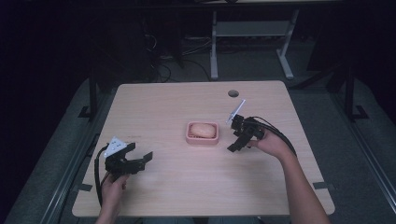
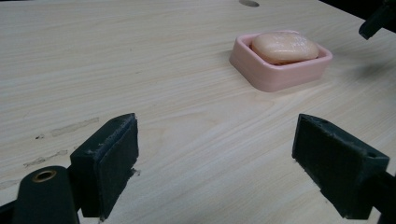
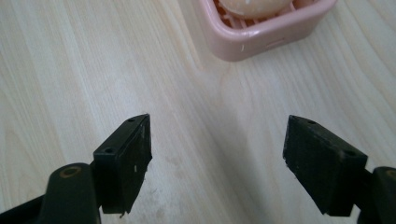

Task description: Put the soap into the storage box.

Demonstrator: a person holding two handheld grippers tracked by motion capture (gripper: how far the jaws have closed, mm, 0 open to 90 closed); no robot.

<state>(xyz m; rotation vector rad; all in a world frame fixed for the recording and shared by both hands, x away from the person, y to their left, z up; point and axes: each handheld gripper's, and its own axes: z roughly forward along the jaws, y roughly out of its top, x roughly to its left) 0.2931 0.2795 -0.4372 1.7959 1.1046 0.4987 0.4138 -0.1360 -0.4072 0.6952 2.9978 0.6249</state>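
A pink soap dish [image 1: 202, 139] sits near the middle of the table with a pale peach bar of soap [image 1: 203, 130] lying in it. The same dish [image 2: 280, 72] and soap [image 2: 285, 46] appear ahead of my left gripper [image 2: 217, 161], which stands open over bare wood. In the high view that left gripper [image 1: 140, 154] is near the front left, well apart from the dish. My right gripper [image 1: 236, 142] is just right of the dish, open, tilted down at the tabletop. From its own camera the right gripper [image 3: 217, 161] has the dish [image 3: 261, 37] just beyond its jaws.
The light wooden table [image 1: 159, 102] has a round cable hole [image 1: 233, 93] at the back right. Behind it on the dark floor stand white desk legs [image 1: 214, 51] and cables.
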